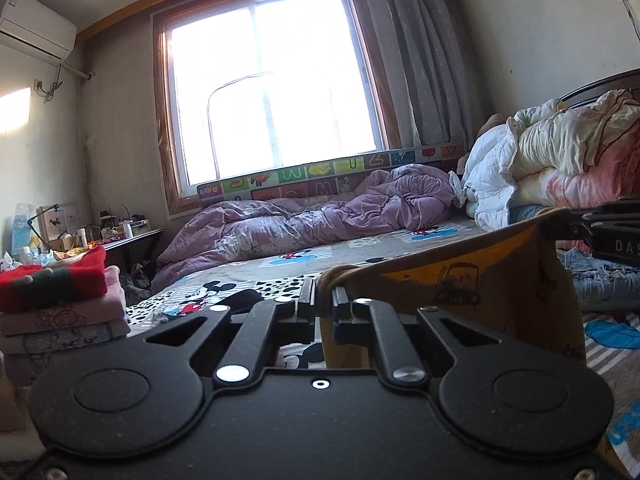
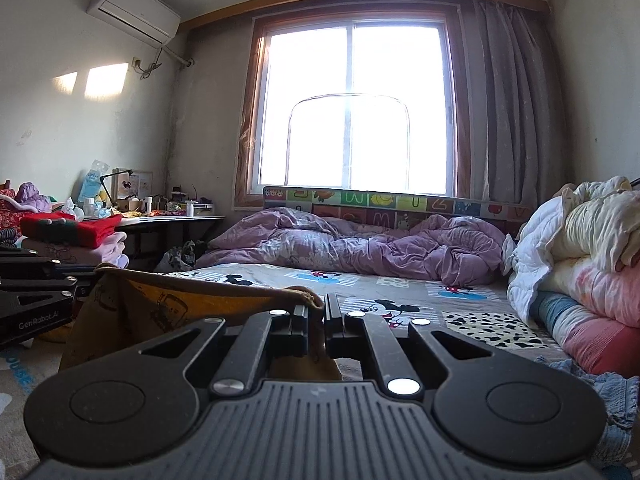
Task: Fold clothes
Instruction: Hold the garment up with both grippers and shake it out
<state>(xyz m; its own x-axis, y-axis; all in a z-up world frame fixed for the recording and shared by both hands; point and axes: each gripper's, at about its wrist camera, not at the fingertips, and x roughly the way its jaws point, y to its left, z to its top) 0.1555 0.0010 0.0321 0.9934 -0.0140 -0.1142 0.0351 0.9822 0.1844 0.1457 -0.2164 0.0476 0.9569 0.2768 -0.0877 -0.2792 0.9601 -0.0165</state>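
Got my left gripper (image 1: 324,300) pinched tight on one corner of the yellow shirt (image 1: 460,280) and my right gripper (image 2: 318,312) clamped on the other corner, so it hangs stretched between them above the bed (image 2: 400,292). Folded stack (image 1: 60,300) sits far left.

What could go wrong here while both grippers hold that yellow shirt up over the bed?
1. The left gripper and right gripper each pinch only a thin edge of the yellow shirt, so a corner could slip free.
2. The denim garment lies close beside it and could snag.
3. The folded stack nearby could be knocked over.
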